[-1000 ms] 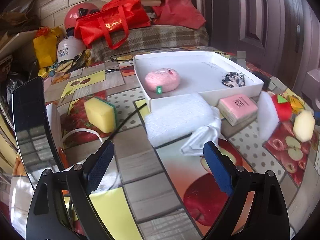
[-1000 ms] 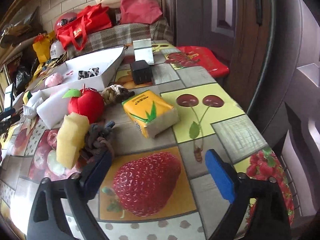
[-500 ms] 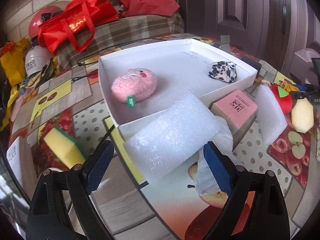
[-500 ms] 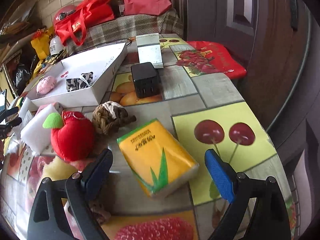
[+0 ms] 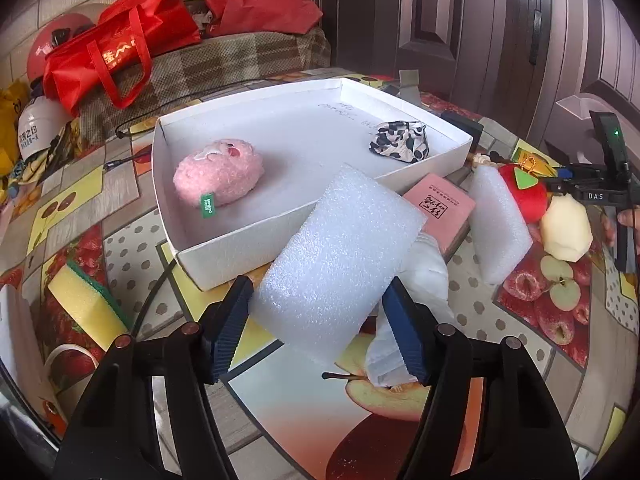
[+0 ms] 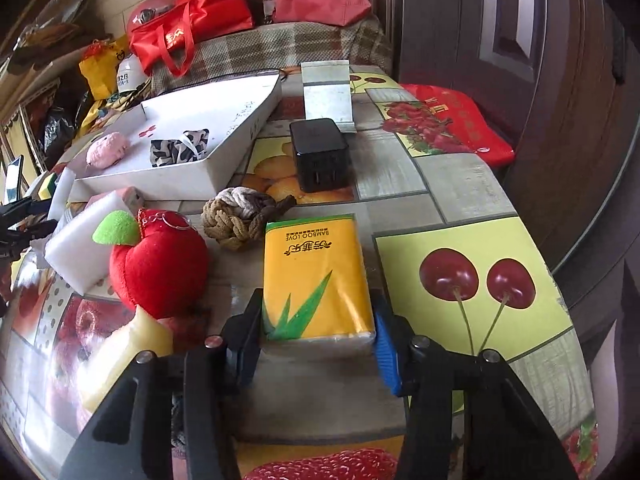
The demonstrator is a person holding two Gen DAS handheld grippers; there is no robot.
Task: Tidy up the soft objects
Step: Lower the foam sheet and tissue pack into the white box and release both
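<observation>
The left gripper [image 5: 316, 324] is closing on the white foam block [image 5: 340, 252], whose far end leans on the white box [image 5: 224, 258], while the right gripper [image 6: 316, 344] is closing on the yellow tissue pack [image 6: 316, 276], lying lengthwise away from it, near that box.

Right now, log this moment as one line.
left gripper: closing on foam block | right gripper: closing on tissue pack | white box: holds pink plush

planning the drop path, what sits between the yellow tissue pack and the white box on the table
In the right wrist view, a brown knotted rope ball lies between the yellow tissue pack and the white box.
</observation>
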